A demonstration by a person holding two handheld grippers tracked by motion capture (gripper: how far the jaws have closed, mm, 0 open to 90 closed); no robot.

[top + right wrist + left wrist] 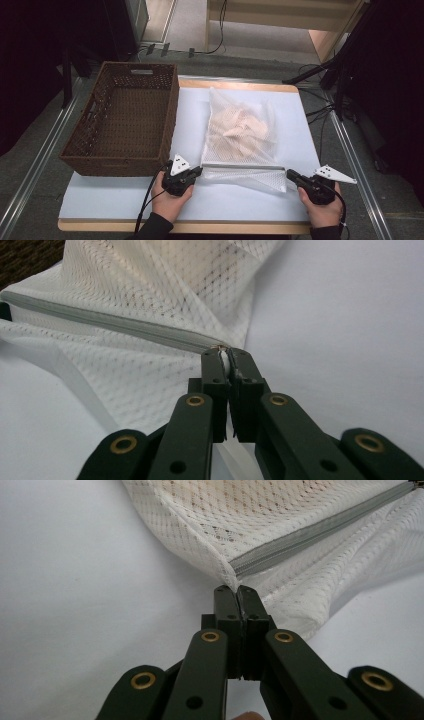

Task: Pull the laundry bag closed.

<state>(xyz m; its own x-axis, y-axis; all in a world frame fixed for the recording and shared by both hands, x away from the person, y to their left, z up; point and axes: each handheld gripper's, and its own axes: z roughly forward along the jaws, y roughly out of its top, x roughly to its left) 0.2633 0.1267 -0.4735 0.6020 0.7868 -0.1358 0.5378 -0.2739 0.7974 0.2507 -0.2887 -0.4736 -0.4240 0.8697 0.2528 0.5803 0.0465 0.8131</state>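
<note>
A white mesh laundry bag [240, 131] with beige cloth inside lies on the white table [115, 200]. Its grey zipper [240, 166] runs across the near end, closed along its visible length. My left gripper [198, 172] is shut on the bag's corner [227, 577] at the zipper's left end. My right gripper [289, 174] is shut on the small white zipper pull [224, 359] at the right end. In the left gripper view, the zipper [310, 534] leads away from the jaws to the upper right. From the right gripper's jaws the zipper [100, 319] runs left across the mesh [150, 285].
A dark brown wicker basket [100, 165] with nothing in it stands on the left side of the table, just beyond my left hand. Cables and metal rails lie on the floor around the table. Bare white tabletop lies along the near edge.
</note>
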